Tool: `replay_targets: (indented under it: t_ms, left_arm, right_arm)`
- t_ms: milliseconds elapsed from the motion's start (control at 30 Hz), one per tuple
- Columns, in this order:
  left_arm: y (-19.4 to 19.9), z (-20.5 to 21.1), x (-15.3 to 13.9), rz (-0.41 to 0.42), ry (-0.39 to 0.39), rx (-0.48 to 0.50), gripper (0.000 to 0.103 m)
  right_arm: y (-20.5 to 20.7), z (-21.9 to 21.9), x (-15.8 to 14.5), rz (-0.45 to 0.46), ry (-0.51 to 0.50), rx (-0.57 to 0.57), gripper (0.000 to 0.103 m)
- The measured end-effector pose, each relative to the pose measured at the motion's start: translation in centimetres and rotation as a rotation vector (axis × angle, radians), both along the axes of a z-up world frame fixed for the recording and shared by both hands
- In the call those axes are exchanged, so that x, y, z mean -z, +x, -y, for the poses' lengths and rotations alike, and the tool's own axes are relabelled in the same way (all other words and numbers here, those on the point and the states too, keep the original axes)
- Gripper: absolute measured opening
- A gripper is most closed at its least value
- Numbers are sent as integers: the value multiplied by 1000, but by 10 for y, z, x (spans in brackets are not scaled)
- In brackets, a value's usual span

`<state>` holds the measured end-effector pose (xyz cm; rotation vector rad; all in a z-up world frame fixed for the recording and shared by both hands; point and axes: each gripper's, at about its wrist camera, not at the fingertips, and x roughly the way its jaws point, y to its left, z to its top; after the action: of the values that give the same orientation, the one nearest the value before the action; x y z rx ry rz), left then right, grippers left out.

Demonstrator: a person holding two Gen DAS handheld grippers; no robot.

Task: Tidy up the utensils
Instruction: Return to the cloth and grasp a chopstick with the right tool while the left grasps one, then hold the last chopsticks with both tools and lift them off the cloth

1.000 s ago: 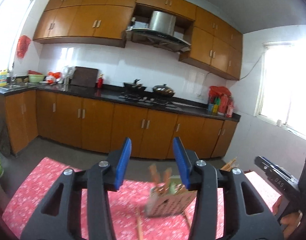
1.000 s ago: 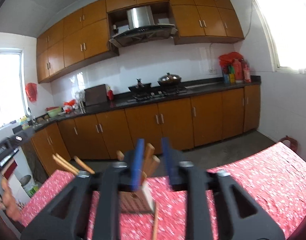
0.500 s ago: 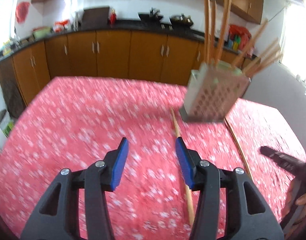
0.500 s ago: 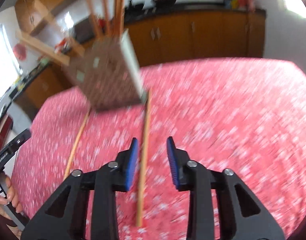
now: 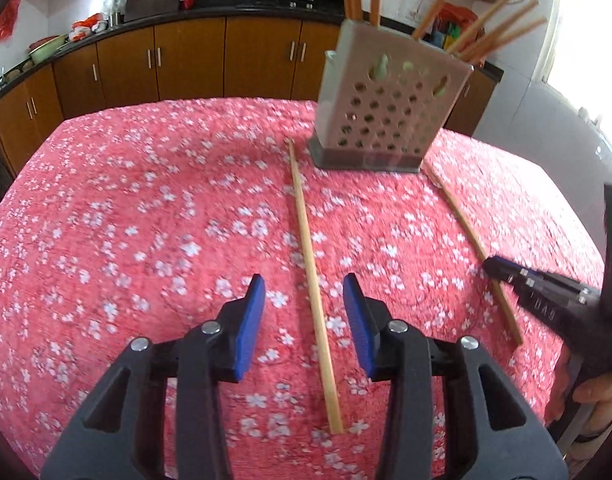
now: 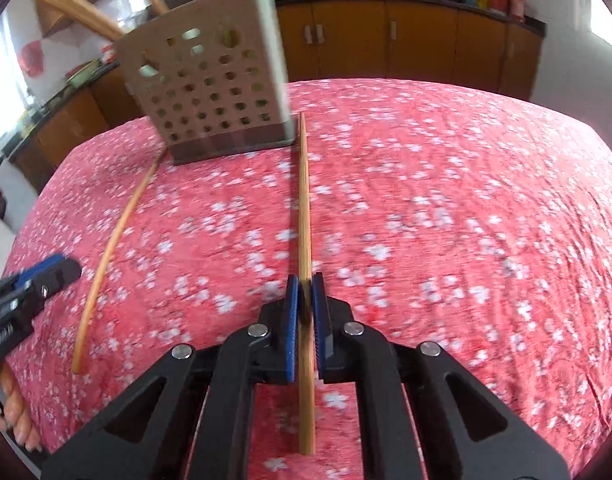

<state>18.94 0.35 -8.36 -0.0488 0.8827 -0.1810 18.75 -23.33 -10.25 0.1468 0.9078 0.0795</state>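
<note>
A perforated beige utensil holder point(image 5: 386, 120) point(image 6: 213, 96) with several wooden chopsticks in it stands on the red flowered tablecloth. Two loose chopsticks lie in front of it. One chopstick point(image 5: 310, 240) runs between the blue pads of my left gripper point(image 5: 303, 292). Its jaws are closing, and a gap shows on both sides of the stick. My right gripper point(image 6: 304, 280) is shut on the other chopstick point(image 6: 303, 200), low over the cloth. Each gripper also shows at the edge of the other's view: the right gripper point(image 5: 502, 272) and the left gripper point(image 6: 41, 276).
The tablecloth point(image 5: 145, 208) covers the whole table, whose far edge lies just behind the holder. Brown kitchen cabinets point(image 5: 185, 56) and a dark counter with pots run along the back wall. A hand point(image 5: 594, 396) holds the right gripper's handle.
Both grippers came down and tipped from facing the kitchen to the table. The right jaws shut on one chopstick. The left jaws narrowed around the other.
</note>
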Motion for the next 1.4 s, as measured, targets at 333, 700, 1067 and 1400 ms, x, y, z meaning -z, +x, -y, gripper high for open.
replay_targets:
  t_ms: [333,700,1067,1400]
  left_arm:
    - [8,9,19,-28,96,-19,8]
    - [47,-56,17,-39,101,-164,9]
    - [52,-66,17,-13,99,-165,10]
    - [51,-69,16,-15,75,-168,10]
  right_arm:
    - [3,17,2,-3,16,26,8]
    - [26,30,-1,8,-51,49,8]
    - [43,28,3,37,-79,44,9]
    - [37,31,2,39,-67,44,9]
